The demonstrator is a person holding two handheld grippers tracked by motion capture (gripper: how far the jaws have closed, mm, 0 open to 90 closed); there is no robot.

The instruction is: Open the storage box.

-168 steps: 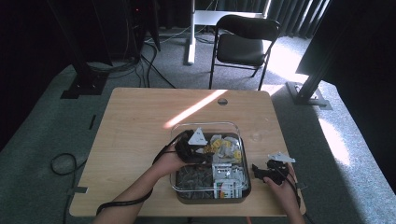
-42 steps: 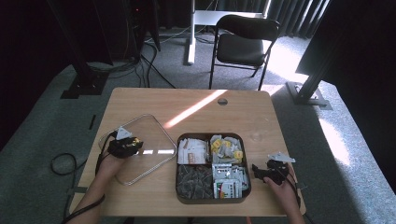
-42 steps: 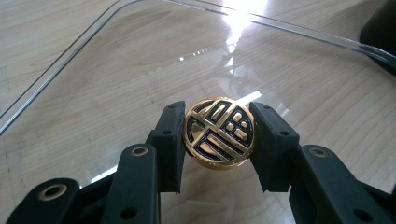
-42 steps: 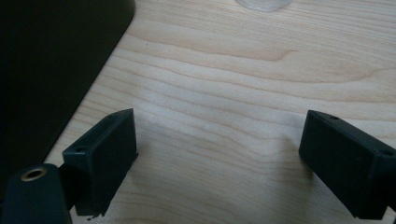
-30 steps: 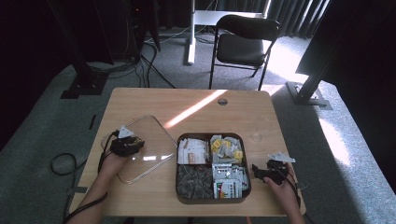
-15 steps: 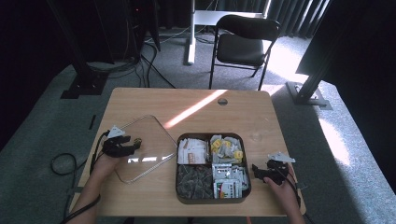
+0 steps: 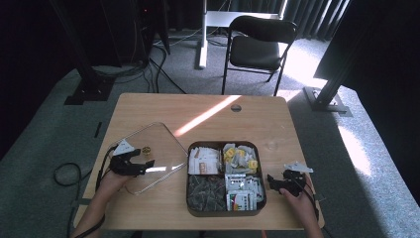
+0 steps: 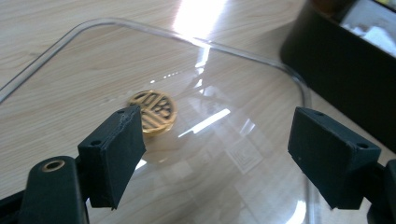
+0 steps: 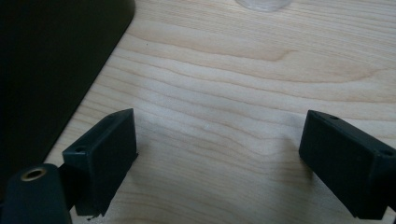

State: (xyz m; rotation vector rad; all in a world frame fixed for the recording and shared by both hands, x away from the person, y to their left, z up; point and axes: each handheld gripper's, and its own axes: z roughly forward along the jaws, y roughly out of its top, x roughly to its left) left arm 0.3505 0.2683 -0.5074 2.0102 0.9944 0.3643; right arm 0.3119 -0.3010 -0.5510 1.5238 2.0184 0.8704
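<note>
1. On the table (image 7: 148,106), left of the black divided tray (image 7: 225,210), a clear lid (image 7: 158,148) lies flat.
2. Left gripper (image 7: 146,164), jaws just opened and empty, hovers over the lid's near-left part.
3. Right gripper (image 7: 272,180) rests wide beside the tray.

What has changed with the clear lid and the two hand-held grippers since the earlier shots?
The left hand-held gripper lifted the clear lid off the black tray and laid it on the table to the tray's left. Its jaws have just been opening, letting go of the gold knob; nothing sits between them now. The right hand-held gripper stayed open beside the tray, and the tray kept its place.
</note>
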